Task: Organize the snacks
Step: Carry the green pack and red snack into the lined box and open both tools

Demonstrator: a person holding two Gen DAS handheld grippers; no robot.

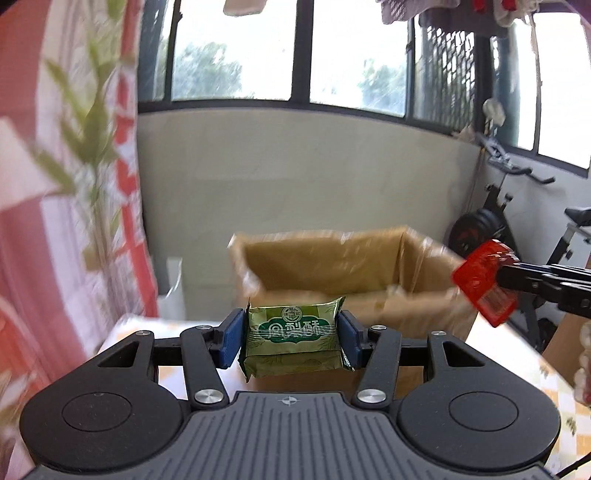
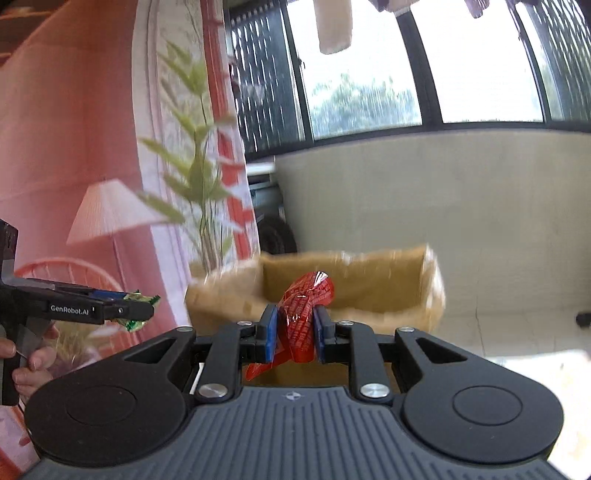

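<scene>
A home, on an enclosed balcony or sunroom: wide windows (image 1: 354, 51) with trees outside, laundry (image 2: 334, 26) hanging overhead, an exercise bike (image 1: 517, 218) in the corner, a printed curtain (image 2: 92, 147), and an open cardboard box (image 1: 332, 266) by the plain wall (image 1: 295, 166).

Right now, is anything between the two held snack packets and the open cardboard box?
Nothing visible. The left gripper holds the green packet and the right gripper holds the red packet. The cardboard box sits open just beyond both, with no object across its mouth. The frames are blurred, so small items could be missed.
</scene>
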